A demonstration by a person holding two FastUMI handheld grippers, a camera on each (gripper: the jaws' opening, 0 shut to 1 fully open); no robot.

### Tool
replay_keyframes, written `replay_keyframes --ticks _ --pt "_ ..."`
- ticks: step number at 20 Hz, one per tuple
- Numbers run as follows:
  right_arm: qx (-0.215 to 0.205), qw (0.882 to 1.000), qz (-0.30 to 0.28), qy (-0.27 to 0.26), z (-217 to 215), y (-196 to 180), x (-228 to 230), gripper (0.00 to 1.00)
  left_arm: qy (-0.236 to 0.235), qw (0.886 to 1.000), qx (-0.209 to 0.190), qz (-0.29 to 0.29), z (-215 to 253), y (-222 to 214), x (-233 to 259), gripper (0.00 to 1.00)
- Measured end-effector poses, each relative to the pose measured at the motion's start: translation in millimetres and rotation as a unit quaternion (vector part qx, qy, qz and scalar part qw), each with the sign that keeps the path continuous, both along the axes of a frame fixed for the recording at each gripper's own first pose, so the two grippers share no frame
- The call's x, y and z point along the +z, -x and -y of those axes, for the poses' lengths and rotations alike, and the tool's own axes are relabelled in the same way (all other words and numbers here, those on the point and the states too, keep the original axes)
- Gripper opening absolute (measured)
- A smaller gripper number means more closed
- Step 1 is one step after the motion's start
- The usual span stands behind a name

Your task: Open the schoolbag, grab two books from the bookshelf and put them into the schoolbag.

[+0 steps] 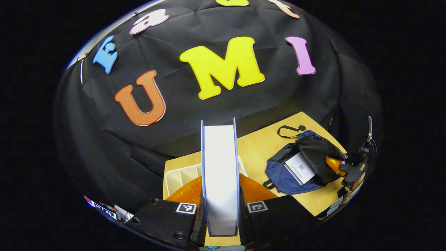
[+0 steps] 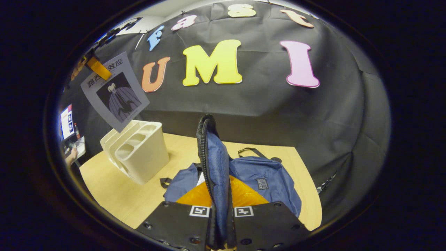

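My left gripper (image 1: 221, 223) is shut on a book (image 1: 220, 164) with white pages and a blue cover, held edge-on above the white bookshelf (image 1: 181, 174). In the right gripper view that book (image 2: 115, 92) hangs in the air at the upper left, cover facing me, gripped by the left gripper (image 2: 95, 68). The blue schoolbag (image 1: 285, 174) lies open on the table with another book (image 1: 300, 168) inside. My right gripper (image 2: 220, 230) is shut on the bag's flap (image 2: 216, 160) and holds it up. In the left gripper view, the right gripper (image 1: 343, 167) is at the bag's right side.
The wooden table (image 2: 115, 195) carries the white bookshelf (image 2: 139, 150) at left and the schoolbag (image 2: 268, 181) at centre. A black strap (image 1: 289, 130) trails behind the bag. A screen (image 2: 67, 122) and a person's hand (image 2: 71, 155) are at the far left.
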State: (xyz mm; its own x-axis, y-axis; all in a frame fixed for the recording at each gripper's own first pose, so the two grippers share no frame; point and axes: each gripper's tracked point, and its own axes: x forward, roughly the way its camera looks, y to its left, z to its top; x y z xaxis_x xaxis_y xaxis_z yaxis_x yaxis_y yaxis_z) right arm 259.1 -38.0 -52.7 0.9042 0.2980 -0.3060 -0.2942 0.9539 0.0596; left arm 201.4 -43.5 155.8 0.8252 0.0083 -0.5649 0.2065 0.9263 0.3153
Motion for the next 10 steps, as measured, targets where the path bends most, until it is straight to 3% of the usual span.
replay_keyframes --ticks 4,5,10 --pt "-0.009 1.000 -0.014 -0.015 3.3 -2.9 0.2 0.14 0.035 0.998 -0.042 -0.021 49.4 -5.8 -22.7 0.38" --pt "-0.009 1.000 -0.021 -0.021 2.6 -3.8 -0.5 0.11 0.050 0.997 -0.050 -0.027 60.4 -9.1 -28.5 0.38" --pt "-0.011 0.999 -0.034 -0.025 7.7 -9.1 5.2 0.11 0.124 0.986 -0.088 -0.063 118.2 -28.3 -62.7 0.39"
